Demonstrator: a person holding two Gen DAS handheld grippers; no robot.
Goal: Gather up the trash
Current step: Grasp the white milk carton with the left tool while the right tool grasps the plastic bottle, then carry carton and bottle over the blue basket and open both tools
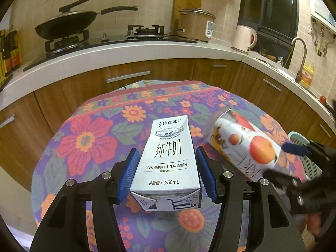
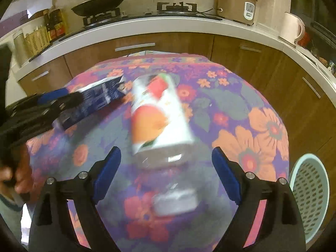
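Between the blue pads of the left claw [image 1: 167, 176], a white milk carton [image 1: 168, 159] is sitting gripped, the pads pressing its two sides. It is being held above a small bench [image 1: 88, 138] draped in a purple cloth with large orange and red flowers. In the left wrist view the carton is filling the centre, tilted away toward twelve o'clock, with black Chinese lettering on its face.

At three o'clock from the carton, a clear bottle [image 1: 247, 145] with a white label showing an orange fruit is lying slanted, its far end pointing toward eleven o'clock. The right claw [image 1: 294, 161] is showing blurred at the same side, just beside that bottle.

Seen from the right wrist, the right claw [image 2: 166, 176] is standing wide open, its blue pads clear of everything. The bottle [image 2: 159, 115] is appearing smeared by motion at twelve o'clock from that claw, between and beyond the pads, touching neither. Whether it is resting on the cloth or in the air cannot be told. At nine o'clock the left claw [image 2: 52, 100] is carrying the carton [image 2: 98, 100], dark on this side.

A pale green perforated basket [image 2: 310, 199] is standing beside the bench at four o'clock. Behind, a curved white counter [image 2: 168, 27] is carrying a black pan [image 2: 98, 5] on a gas hob and a rice cooker [image 2: 237, 4].
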